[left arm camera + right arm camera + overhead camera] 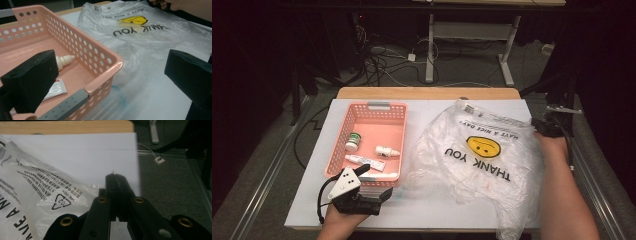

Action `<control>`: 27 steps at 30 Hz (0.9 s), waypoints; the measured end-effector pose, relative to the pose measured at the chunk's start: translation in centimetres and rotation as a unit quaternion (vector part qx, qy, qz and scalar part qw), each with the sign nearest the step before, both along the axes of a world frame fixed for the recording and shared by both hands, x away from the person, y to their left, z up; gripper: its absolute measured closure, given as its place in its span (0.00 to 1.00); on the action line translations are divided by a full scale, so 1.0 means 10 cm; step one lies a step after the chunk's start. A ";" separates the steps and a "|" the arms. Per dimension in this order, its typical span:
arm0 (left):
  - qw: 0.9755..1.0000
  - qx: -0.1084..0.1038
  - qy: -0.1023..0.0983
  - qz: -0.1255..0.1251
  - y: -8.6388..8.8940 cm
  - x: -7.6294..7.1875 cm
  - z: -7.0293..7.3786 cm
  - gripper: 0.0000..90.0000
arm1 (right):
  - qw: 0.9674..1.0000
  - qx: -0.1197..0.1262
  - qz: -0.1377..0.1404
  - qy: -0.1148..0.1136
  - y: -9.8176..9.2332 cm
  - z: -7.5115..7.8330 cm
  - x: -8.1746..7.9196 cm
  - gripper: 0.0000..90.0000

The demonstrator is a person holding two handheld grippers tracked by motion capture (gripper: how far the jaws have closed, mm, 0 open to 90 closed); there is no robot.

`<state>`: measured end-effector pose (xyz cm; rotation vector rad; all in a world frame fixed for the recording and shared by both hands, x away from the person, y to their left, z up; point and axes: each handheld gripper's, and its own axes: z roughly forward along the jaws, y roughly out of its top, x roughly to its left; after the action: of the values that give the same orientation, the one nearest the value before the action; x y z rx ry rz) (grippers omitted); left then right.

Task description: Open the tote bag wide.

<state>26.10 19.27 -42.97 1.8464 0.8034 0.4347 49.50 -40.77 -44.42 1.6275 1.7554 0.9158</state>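
White board covers most of the wooden table, and everything else sits on it.

Largest on the board is the clear plastic bag, spread out and crumpled to the right of the pink basket. It carries a yellow smiley face and the words "THANK YOU", which read upside down in the high view. Its near left edge lies just beside the basket's right wall.

The pink basket itself stands on the left half of the board. It is perforated, with a grey handle strip on its far rim and another on its near rim.

At the basket's near edge is the left gripper, held in a hand coming up from the bottom of the high view. Its jaws stand wide apart with nothing between them; in the left gripper view one jaw hangs over the basket's inside and the other over the board by the bag.

Well to the right of the basket, at the bag's far right edge, the right gripper has its jaws pressed together, with a thin edge of the bag's plastic caught between them.

Inside the basket lie four small things: a white tube, a second long white item against the near wall, a small white dropper bottle on its side, and a little white jar with a green band.
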 end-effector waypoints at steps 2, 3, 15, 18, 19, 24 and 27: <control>1.000 0.001 0.000 0.000 0.00 0.00 0.00 0.00 | 1.000 0.004 -0.019 -0.008 -0.15 0.00 -0.13 1.00; 1.000 0.001 0.000 0.000 -0.01 0.00 0.00 0.00 | 1.000 0.004 -0.019 -0.008 -0.15 0.00 -0.13 1.00; 1.000 0.012 -0.003 -0.005 -0.06 0.02 -0.01 0.00 | 0.999 -0.006 -0.028 -0.046 -0.42 -0.09 -1.19 1.00; 1.000 0.012 -0.002 -0.005 -0.06 0.02 -0.02 0.00 | 0.998 -0.009 -0.007 -0.056 -0.33 -0.01 -1.35 0.81; 1.000 0.010 -0.001 -0.004 -0.05 0.02 -0.01 0.00 | 0.998 -0.008 -0.002 -0.062 -0.31 0.04 -1.38 0.76; 1.000 0.008 -0.003 -0.005 -0.05 0.02 0.00 0.00 | 0.994 -0.008 0.048 -0.100 -0.08 0.35 -1.63 0.65; 1.000 0.005 -0.003 -0.004 -0.04 0.03 0.00 0.00 | 0.990 0.000 0.090 -0.108 0.19 0.42 -1.78 0.64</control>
<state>26.37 18.86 -42.99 1.8568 0.7905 0.4389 31.75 -38.90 -40.21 1.3304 1.7697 1.1307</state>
